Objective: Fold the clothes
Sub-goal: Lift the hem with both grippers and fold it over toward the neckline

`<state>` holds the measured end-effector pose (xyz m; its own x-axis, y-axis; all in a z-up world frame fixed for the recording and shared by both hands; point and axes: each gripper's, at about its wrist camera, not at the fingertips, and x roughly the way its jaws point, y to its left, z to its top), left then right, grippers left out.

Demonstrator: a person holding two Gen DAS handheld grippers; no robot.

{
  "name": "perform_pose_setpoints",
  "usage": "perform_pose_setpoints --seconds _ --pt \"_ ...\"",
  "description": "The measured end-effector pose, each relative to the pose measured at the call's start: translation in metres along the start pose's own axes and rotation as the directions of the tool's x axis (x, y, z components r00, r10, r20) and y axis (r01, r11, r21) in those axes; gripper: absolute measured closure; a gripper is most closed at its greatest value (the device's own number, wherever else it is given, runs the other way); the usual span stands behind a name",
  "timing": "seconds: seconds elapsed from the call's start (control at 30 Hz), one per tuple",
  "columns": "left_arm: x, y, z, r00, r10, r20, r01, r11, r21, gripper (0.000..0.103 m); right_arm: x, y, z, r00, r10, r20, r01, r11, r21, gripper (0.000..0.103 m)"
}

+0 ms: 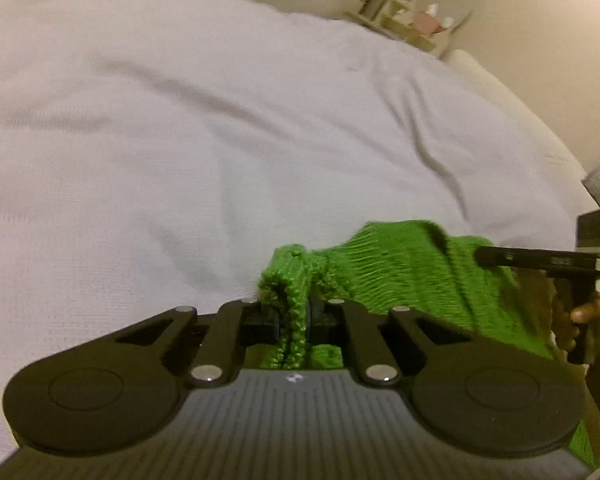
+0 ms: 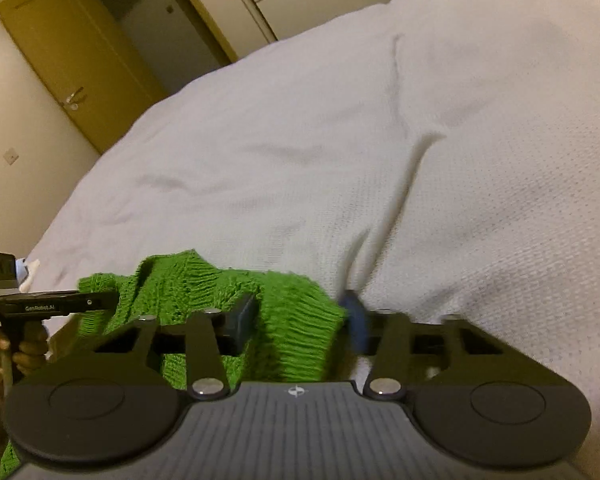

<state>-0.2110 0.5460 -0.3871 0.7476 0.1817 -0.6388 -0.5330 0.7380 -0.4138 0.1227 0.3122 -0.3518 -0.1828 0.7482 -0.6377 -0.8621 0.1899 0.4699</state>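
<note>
Left gripper [image 1: 294, 316] clamped on green knit garment [image 1: 400, 276]; right gripper [image 2: 300, 320] jaws apart around it (lower centre), over white bedspread [image 1: 180, 140].

A white-covered bed [image 1: 180, 140] filled the room; a yellow-brown door [image 2: 72, 60] stood in a cream wall [image 2: 4, 120], a small shelf [image 1: 412, 20] beyond.

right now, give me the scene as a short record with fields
garment: green knit, held above the bed
surface: white bedspread, creased
left gripper: shut on a bunched edge of the knit
right gripper: jaws wide apart, knit between them, grip unclear
background: yellow door, shelf
</note>
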Motion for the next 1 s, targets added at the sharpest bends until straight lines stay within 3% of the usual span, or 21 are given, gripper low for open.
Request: perform_pose_setpoints --seconds 0.07,0.27,0.43,0.5,0.57,0.67,0.77,0.83,0.87,0.93,1.0 --pt "-0.026 -0.011 -0.001 0.999 -0.024 0.048 0.023 0.999 0.024 0.096 -0.009 0.002 -0.002 1.000 0.014 0.024 -0.014 1.000 -0.005 0.082" --pt "-0.119 -0.048 -0.016 0.976 -0.114 0.187 0.097 0.991 0.096 0.096 -0.100 0.034 -0.025 0.976 0.078 0.202 -0.070 0.996 -0.050 0.086" --pt "-0.226 -0.086 -0.094 0.953 -0.187 0.240 0.162 0.980 0.117 0.092 -0.225 0.081 -0.098 0.918 0.189 0.348 -0.143 0.978 -0.154 0.090" --pt "-0.257 -0.102 -0.144 0.960 -0.175 0.220 0.148 0.980 0.133 0.086 -0.264 0.098 -0.140 0.910 0.211 0.357 -0.156 0.972 -0.176 0.090" --pt "-0.279 -0.118 -0.196 0.974 -0.132 0.182 0.104 0.982 0.158 0.081 -0.289 0.113 -0.189 0.927 0.188 0.323 -0.139 0.976 -0.169 0.086" --pt "-0.287 -0.130 -0.269 0.996 -0.014 0.086 0.002 0.990 0.139 0.078 -0.308 0.128 -0.271 0.979 0.029 0.203 -0.004 0.992 -0.123 0.067" --pt "-0.291 -0.142 -0.323 0.994 0.106 0.032 -0.109 0.986 0.127 0.078 -0.313 0.132 -0.334 0.988 -0.127 0.093 0.131 0.990 -0.043 0.064" --pt "-0.295 -0.156 -0.341 0.980 0.191 0.053 -0.197 0.960 0.197 0.078 -0.317 0.133 -0.357 0.982 -0.181 0.062 0.182 0.983 -0.002 0.064" --pt "-0.294 -0.167 -0.341 0.969 0.235 0.075 -0.246 0.933 0.264 0.077 -0.317 0.134 -0.356 0.979 -0.192 0.064 0.193 0.981 0.001 0.061" --pt "-0.289 -0.189 -0.340 0.940 0.316 0.128 -0.341 0.854 0.394 0.069 -0.320 0.150 -0.355 0.970 -0.222 0.100 0.228 0.972 -0.054 0.051" --pt "-0.280 -0.210 -0.342 0.914 0.362 0.182 -0.401 0.744 0.535 0.065 -0.310 0.170 -0.345 0.954 -0.265 0.138 0.287 0.942 -0.176 0.041"
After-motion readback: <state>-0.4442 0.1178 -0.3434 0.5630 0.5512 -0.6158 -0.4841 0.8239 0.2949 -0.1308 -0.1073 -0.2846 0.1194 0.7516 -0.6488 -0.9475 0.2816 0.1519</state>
